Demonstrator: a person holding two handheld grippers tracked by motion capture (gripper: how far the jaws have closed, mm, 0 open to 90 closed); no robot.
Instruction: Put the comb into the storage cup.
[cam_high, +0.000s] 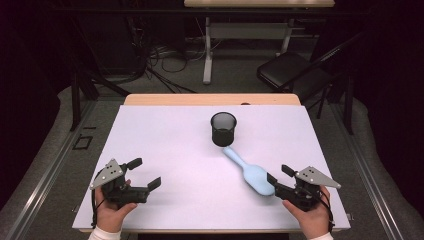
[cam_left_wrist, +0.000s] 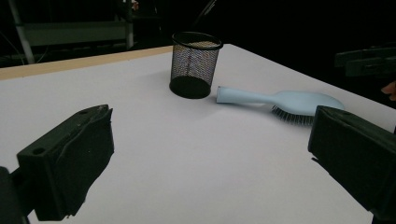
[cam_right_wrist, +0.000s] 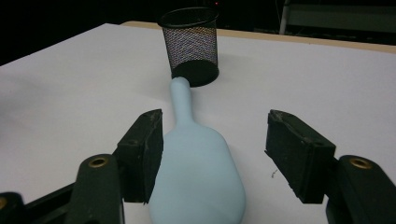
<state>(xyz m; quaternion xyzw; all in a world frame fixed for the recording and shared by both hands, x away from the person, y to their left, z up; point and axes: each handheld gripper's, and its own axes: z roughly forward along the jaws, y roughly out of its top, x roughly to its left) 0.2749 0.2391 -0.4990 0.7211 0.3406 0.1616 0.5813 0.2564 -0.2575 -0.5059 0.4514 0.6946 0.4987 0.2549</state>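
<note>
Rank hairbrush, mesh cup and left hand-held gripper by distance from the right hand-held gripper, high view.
From the right hand-held gripper, at the table's near right:
1. Hairbrush: its head lies right at the jaws, handle pointing toward the cup.
2. Mesh cup: upright, mid-table, farther back.
3. Left hand-held gripper: across the table at the near left.

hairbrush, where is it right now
The light blue hairbrush lies bristles-down on the white table, right of centre in the high view, its handle tip by the black mesh pen cup and its head between the right gripper's fingers.
</note>
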